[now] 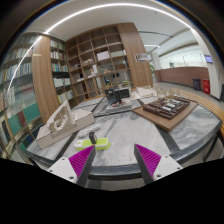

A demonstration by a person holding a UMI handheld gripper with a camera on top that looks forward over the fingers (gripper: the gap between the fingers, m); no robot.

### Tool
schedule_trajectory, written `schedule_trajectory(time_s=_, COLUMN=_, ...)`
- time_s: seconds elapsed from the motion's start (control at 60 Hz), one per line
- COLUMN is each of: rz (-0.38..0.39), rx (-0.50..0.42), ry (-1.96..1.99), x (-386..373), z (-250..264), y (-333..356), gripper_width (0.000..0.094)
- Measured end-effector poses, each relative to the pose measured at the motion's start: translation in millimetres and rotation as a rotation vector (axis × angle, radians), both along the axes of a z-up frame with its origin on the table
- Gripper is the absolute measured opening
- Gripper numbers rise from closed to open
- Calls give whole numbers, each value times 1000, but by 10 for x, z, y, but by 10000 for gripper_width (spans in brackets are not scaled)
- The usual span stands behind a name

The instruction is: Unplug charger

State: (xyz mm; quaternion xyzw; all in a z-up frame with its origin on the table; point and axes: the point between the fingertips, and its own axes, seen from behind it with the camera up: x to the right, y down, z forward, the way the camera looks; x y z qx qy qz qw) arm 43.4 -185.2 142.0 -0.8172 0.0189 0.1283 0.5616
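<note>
Two pink-padded fingers of the gripper [115,162] stand apart at the bottom of the frame, holding nothing, raised over the grey table [125,135], likely scanning. No charger can be made out; a yellow-green item [90,144] lies just ahead at lower left, a wooden tray [166,107] at right.

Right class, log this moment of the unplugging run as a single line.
phase: approach | gripper: open, empty | yellow-green item: on table, just ahead of fingers | charger: not identifiable

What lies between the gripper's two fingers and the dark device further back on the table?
In the gripper view, only a yellow-green object and bare table separate the open gripper from the dark device.
</note>
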Motion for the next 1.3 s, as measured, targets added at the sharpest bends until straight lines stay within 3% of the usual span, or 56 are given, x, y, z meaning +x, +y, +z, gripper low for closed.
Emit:
schedule_trajectory(time_s=0.25, rz=90, rx=-87, ry=-82, x=-350, z=-421, y=251, gripper_width=805)
schedule_trajectory(time_s=0.467, rz=178, rx=-60, ry=-153, x=-1065, z=-519, y=822, gripper_width=806)
schedule_trajectory(time_s=0.633, rz=198, rx=-54, ry=-187, x=-1540, z=-743, y=1379, gripper_width=805)
schedule_trajectory(time_s=0.767, rz=159, rx=-29, ry=-237, x=-1680, z=-944, y=1883, gripper_width=750)
schedule_trajectory(time_s=0.85, rz=130, rx=-51, ry=-261, x=-1644, z=-1152, y=2092, gripper_width=630)
schedule_trajectory(time_s=0.933, rz=84, rx=-37, ry=-318, x=-1511, z=-1162, y=2218, gripper_width=139)
schedule_trajectory(time_s=1.033, rz=66, rx=-47, ry=-272, x=-1515, z=-1157, y=2209, gripper_width=66)
schedule_trajectory(time_s=1.217, rz=60, rx=-50, ry=-289, x=-1490, z=-1110, y=2213, gripper_width=24)
schedule_trajectory(time_s=1.3, rz=12, rx=150, ry=-287, x=-1409, z=-258, y=2234, gripper_width=24)
